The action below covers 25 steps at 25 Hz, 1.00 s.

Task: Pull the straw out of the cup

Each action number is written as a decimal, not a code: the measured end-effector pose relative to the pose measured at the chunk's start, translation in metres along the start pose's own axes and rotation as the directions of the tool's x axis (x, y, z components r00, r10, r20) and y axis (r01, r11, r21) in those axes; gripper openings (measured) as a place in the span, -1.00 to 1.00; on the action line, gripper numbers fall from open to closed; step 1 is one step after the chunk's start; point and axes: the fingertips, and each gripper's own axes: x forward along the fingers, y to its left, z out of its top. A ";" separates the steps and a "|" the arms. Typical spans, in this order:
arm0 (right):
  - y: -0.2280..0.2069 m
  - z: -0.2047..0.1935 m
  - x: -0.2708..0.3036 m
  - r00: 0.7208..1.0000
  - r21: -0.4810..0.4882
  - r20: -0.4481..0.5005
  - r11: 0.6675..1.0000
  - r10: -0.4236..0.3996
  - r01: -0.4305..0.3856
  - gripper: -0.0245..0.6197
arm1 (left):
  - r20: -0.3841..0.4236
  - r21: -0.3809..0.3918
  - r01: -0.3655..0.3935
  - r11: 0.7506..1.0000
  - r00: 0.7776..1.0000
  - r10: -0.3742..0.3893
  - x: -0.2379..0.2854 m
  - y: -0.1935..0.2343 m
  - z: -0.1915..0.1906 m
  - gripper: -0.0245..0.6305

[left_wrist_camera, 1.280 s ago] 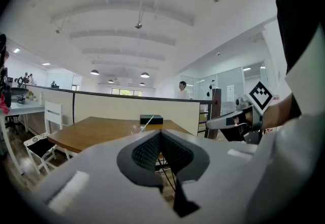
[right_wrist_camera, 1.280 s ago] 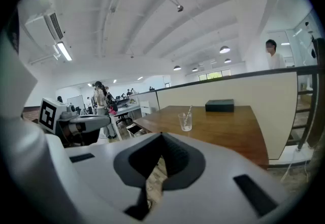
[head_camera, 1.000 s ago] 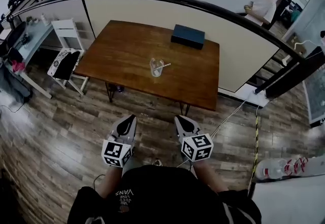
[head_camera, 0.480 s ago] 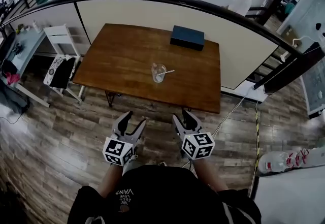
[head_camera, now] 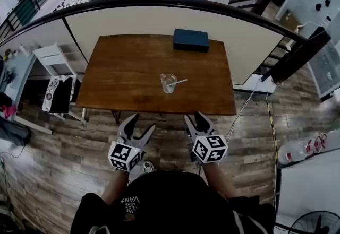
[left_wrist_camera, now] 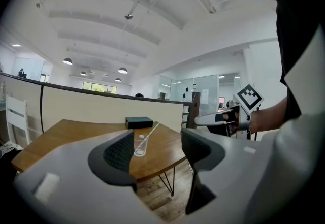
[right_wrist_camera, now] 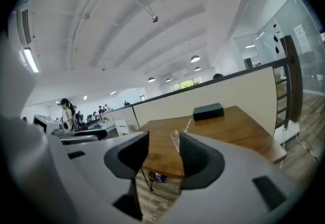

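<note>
Both left gripper (head_camera: 142,122) and right gripper (head_camera: 195,117) are opening empty fingers short of the surface (head_camera: 122,68); tugging the straw (head_camera: 179,82) could topple the unbraced cup (head_camera: 168,83).

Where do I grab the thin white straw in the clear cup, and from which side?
Take the thin white straw by its free end, which leans out past the clear cup's rim toward the right in the head view. Come from that side, above the rim.
</note>
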 end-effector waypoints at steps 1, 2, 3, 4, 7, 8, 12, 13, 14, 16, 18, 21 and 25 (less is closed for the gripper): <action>0.003 0.000 0.003 1.000 0.009 0.006 1.000 -0.017 0.017 -0.45 | -0.012 -0.004 0.016 1.000 1.000 -0.016 -0.001 0.005 0.001 -0.08; 0.005 -0.001 0.006 0.999 0.017 0.011 0.999 -0.033 0.033 -0.44 | -0.021 -0.005 0.030 1.000 0.999 -0.030 -0.002 0.011 0.001 -0.08; 0.008 -0.002 0.008 0.999 0.026 0.016 0.998 -0.050 0.049 -0.44 | -0.025 -0.001 0.044 0.999 0.999 -0.044 -0.002 0.016 0.001 -0.08; 0.010 -0.003 0.011 0.998 0.035 0.021 0.997 -0.066 0.065 -0.45 | -0.027 0.006 0.058 0.998 0.998 -0.058 -0.003 0.023 0.001 -0.07; 0.019 -0.006 0.017 0.993 0.058 0.034 0.992 -0.112 0.110 -0.45 | -0.034 0.022 0.101 0.995 0.994 -0.100 -0.006 0.039 0.001 -0.07; 0.022 -0.007 0.019 0.991 0.064 0.037 0.990 -0.125 0.123 -0.45 | -0.036 0.025 0.114 0.993 0.993 -0.113 -0.008 0.043 0.001 -0.07; 0.030 -0.012 0.026 0.985 0.077 0.039 0.984 -0.166 0.162 -0.45 | -0.032 0.027 0.152 0.988 0.988 -0.151 -0.008 0.058 0.000 -0.07; 0.031 -0.012 0.028 0.984 0.077 0.036 0.983 -0.172 0.169 -0.45 | -0.035 0.021 0.157 0.987 0.987 -0.156 -0.007 0.061 -0.001 -0.07; 0.031 -0.013 0.030 0.983 0.076 0.032 0.981 -0.178 0.176 -0.45 | -0.037 0.016 0.163 0.986 0.986 -0.162 -0.006 0.063 -0.002 -0.07; 0.030 -0.015 0.033 0.981 0.077 0.024 0.979 -0.191 0.189 -0.45 | -0.033 0.017 0.180 0.984 0.983 -0.179 -0.003 0.066 -0.006 -0.07; 0.026 -0.016 0.038 0.979 0.083 0.019 0.976 -0.202 0.200 -0.45 | -0.031 0.018 0.193 0.981 0.981 -0.192 0.002 0.069 -0.010 -0.07; 0.018 -0.014 0.049 0.979 0.087 0.010 0.975 -0.205 0.203 -0.45 | -0.030 0.008 0.194 0.981 0.981 -0.193 0.012 0.074 -0.011 -0.07; 0.003 -0.011 0.069 0.981 0.093 -0.001 0.977 -0.195 0.194 -0.45 | -0.027 -0.015 0.166 0.986 0.986 -0.167 0.027 0.084 -0.006 -0.07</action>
